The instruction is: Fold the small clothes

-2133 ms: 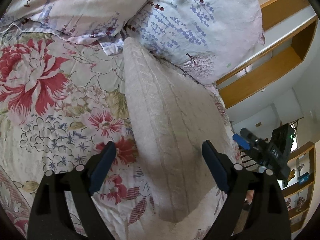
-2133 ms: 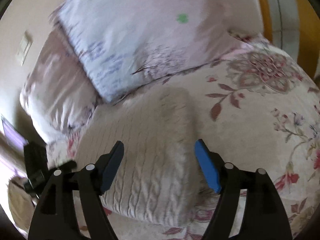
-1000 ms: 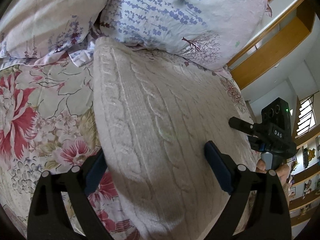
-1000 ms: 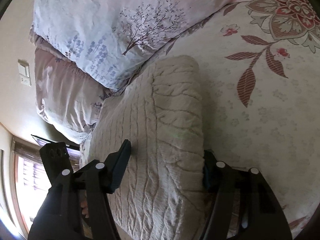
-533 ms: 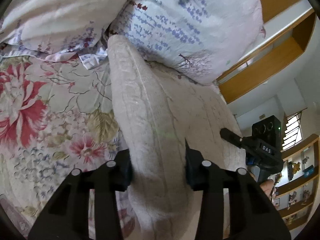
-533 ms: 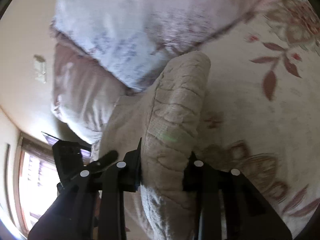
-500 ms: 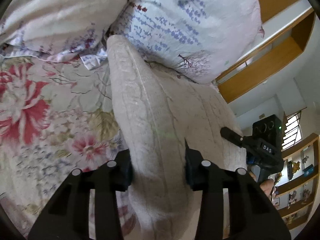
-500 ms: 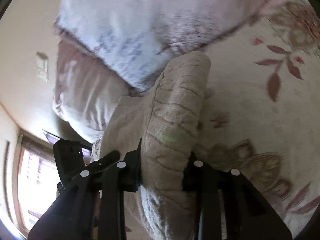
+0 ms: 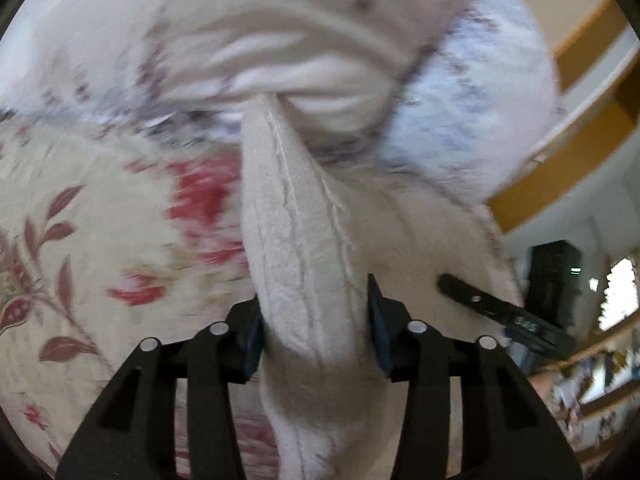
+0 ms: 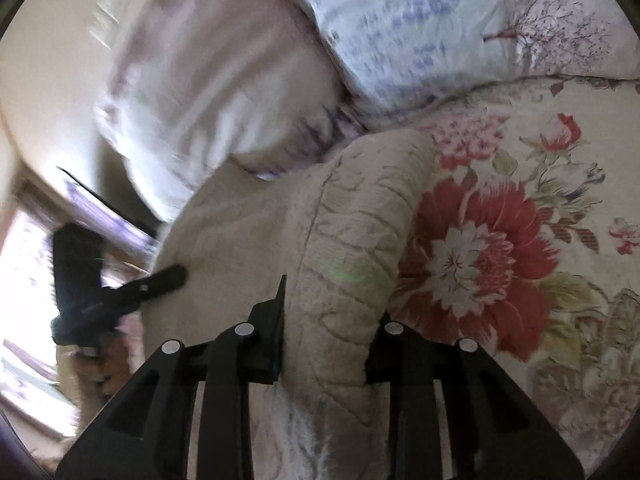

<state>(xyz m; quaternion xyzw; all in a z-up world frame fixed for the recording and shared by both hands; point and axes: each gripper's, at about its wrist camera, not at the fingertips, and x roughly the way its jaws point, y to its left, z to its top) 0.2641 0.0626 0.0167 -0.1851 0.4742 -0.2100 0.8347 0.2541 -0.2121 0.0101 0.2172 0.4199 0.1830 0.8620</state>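
Presently both grippers grip the same garment. Left gripper (image 9: 316, 328): fingers (image 9: 253, 338) partly closed, pads pressed against either side of a thick bunched fold of the cream cable-knit sweater (image 9: 296, 240). Log of the jaws: they clamped down, then eased slightly wider in the last half second, the fold between them throughout. Right gripper (image 10: 328, 320): fingers (image 10: 276, 312) likewise narrowed onto another fold of the sweater (image 10: 348, 248), knit bulging up between the pads; these too have just eased open a little with cloth still pinched.

Sweater position: on the bed, over the floral bedspread (image 9: 100, 220), its far end running up to touch the pillows (image 9: 280, 40) at the head of the bed. In the right wrist view a large red flower on the bedspread (image 10: 480, 256) lies just beside the fold; pillows (image 10: 420, 20) behind.

Each view catches the other gripper off to the side, at the sweater's edge. Wooden shelving (image 9: 580, 100) shows beyond the bed. Left wrist view heavily motion-blurred
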